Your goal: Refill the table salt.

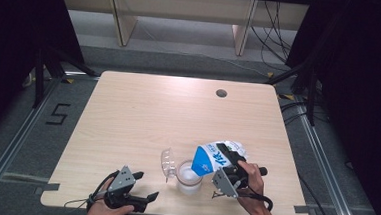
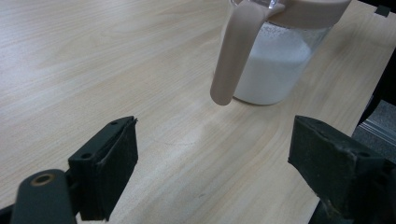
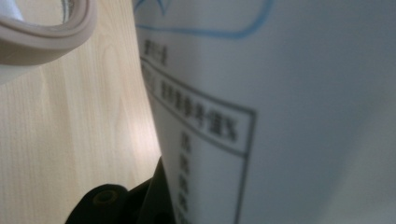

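Bag (image 1: 214,158), white w/ blue print, is pinched in the right claw (image 1: 231,165) and tipped so its blue corner hangs right over the mouth of the jar (image 1: 189,177), at the front-centre of the counter (image 1: 143,114). In the right gripper view the bag (image 3: 289,102) sits hard against the claw's black jaw at the bottom, its printed panel blurred and unreadable, w/ the jar's beige rim (image 3: 51,37) at the top left corner. Right hand (image 1: 252,184) wraps the gripper body from behind; cable trails back toward the front edge. Jar is clear, part full of white powder, w/ a clear lid (image 1: 167,162) flipped up and leaning away on its left side. In the left gripper view the jar (image 2: 275,70) shows a beige collar and a beige strap-like handle (image 2: 236,51) hanging down its side, powder filling the lower part. Left claw (image 1: 145,199) is spread wide, nothing between the jaws, resting low near the front edge of the counter, left of the jar and apart from it; left hand (image 1: 103,210) holds it from below the frame edge. Further out: round cable hole (image 1: 221,93) near the far right of the counter.
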The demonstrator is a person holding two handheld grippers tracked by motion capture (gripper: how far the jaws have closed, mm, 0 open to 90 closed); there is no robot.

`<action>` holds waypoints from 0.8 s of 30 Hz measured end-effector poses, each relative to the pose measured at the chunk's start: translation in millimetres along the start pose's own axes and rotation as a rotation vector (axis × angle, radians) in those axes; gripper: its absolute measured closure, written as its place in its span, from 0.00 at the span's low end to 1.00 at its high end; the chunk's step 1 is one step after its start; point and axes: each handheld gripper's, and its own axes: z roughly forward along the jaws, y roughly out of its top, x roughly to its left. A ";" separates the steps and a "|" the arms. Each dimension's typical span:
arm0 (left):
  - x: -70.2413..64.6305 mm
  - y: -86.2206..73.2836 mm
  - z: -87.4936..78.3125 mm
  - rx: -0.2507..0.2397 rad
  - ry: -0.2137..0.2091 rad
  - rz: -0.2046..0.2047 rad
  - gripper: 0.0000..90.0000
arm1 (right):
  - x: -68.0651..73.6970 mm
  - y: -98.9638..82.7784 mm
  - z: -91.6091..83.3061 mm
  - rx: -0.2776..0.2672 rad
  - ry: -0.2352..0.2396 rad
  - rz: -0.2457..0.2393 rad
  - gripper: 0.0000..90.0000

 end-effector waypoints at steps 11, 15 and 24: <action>-0.6 -0.5 0.4 -0.006 -0.001 -0.025 0.17 | -7.4 -14.9 5.5 0.006 0.075 0.206 0.89; -0.5 -0.5 0.3 -0.005 0.000 -0.028 0.17 | -10.3 -19.7 8.6 -0.016 0.101 0.277 0.89; 1.0 -0.5 0.6 -0.005 0.003 -0.011 0.17 | -11.3 -38.1 18.0 -0.049 0.186 0.571 0.90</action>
